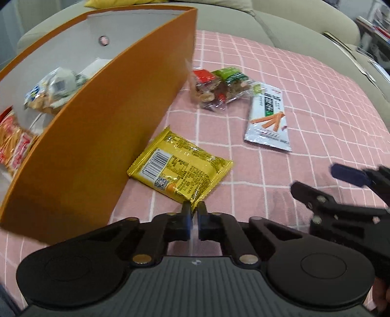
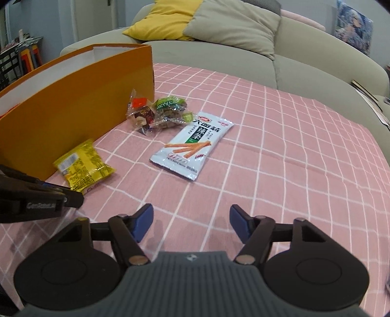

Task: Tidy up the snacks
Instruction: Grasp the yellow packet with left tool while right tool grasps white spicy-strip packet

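A yellow snack packet (image 1: 180, 170) (image 2: 84, 168) lies on the pink checked cloth against the wall of an orange box (image 1: 97, 146) (image 2: 73, 97). My left gripper (image 1: 194, 207) (image 2: 79, 198) is shut on the packet's near corner. Further back lie a clear packet with a red label (image 1: 204, 85) (image 2: 140, 113), one with a green label (image 1: 231, 83) (image 2: 173, 112), and a white packet printed with orange sticks (image 1: 268, 117) (image 2: 192, 143). My right gripper (image 2: 191, 214) (image 1: 314, 178) hovers open above the bare cloth, nothing between its blue pads.
The box holds several snack bags, among them a pale one (image 1: 53, 87) and a red-orange one (image 1: 14, 141). A beige sofa (image 2: 316, 61) with a yellow cushion (image 2: 168, 19) and a grey cushion (image 2: 234, 26) stands behind the cloth. Papers (image 2: 373, 102) lie at the right edge.
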Tool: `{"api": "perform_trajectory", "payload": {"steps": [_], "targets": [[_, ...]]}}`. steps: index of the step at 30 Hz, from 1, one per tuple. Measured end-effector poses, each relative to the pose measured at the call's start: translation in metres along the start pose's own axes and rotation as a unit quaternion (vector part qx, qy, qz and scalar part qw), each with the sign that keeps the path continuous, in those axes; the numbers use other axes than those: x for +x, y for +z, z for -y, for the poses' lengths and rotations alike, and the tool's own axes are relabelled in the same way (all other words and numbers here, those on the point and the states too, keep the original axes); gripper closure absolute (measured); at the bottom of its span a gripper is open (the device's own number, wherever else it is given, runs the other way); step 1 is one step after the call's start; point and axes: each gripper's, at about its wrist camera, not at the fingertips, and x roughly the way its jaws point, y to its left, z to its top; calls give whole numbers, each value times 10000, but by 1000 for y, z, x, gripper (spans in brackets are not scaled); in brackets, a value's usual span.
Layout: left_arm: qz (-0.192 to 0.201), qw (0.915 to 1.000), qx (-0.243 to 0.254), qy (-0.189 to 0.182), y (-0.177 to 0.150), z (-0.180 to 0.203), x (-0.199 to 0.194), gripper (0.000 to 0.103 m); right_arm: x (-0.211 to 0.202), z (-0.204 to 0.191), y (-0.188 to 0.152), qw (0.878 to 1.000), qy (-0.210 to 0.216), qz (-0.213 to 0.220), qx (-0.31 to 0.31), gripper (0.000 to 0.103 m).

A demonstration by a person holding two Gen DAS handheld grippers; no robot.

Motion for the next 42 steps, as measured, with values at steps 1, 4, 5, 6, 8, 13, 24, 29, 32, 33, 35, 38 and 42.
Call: {"api": "perform_trajectory", "payload": {"steps": [1,4,5,6,8,13,24,29,32,33,35,38,42], "targets": [[-10,10000,56,-63,2,0,1,100,4,1,3,10000,15,0,-48,44],[-41,9994,226,-271,9,0,4,102,18,5,12,9998,80,-22,-184,49],[-32,9990,305,-324,11,1,4,102,23,6,15,9997,109,-35,-219,50],[-13,9986,365,-372,13,1,4,102,28,7,18,9996,146,-47,-254,51],[-2,9978,475,-470,15,3,4,102,37,8,23,9993,230,-71,-292,54],[-107,9975,495,-498,17,7,7,102,50,9,31,9991,352,-44,-234,58],[-146,9970,553,-527,14,10,7,103,51,5,34,9983,350,-75,-465,103],[-162,9958,672,-594,9,13,4,103,30,9,16,9985,367,-181,-373,103],[-187,9945,777,-683,2,18,0,103,10,12,1,9986,348,-279,-297,103],[-209,9936,822,-744,-1,21,-2,103,4,12,-4,9985,336,-328,-280,103],[-250,9911,968,-877,-8,25,-5,103,-9,13,-15,9982,308,-465,-236,103],[-352,9865,1222,-1034,-19,31,-11,103,-27,14,-33,9966,352,-729,-131,103],[-599,9814,1405,-1164,-33,34,-13,102,-42,8,-47,9943,381,-995,-76,103]]}}
